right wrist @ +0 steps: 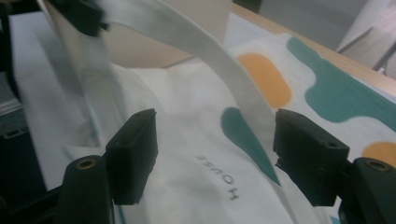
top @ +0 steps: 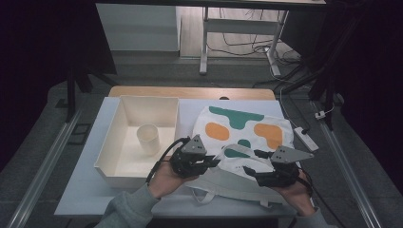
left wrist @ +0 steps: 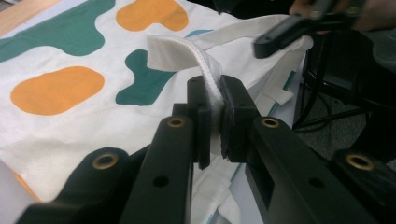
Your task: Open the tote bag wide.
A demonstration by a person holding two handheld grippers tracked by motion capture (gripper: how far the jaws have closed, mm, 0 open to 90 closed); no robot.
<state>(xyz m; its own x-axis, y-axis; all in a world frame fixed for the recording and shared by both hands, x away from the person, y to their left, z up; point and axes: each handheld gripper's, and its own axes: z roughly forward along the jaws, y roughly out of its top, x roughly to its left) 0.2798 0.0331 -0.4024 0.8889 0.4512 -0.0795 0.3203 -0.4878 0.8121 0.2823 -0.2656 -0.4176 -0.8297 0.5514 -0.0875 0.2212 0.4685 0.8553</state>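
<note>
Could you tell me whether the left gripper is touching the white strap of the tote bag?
Touching. The left gripper view shows the left gripper with both pads pressed on the white strap.

Flat cloth tote bag (top: 247,133): white, patterned with teal and orange blobs.
Webbing bag handle (left wrist: 187,53): white.
Open rectangular plastic bin (top: 111,159): cream.
Small cylindrical cup (top: 148,137): cream.

cup (top: 148,137) in bin (top: 110,142), tote bag (top: 237,142) right of bin
</note>
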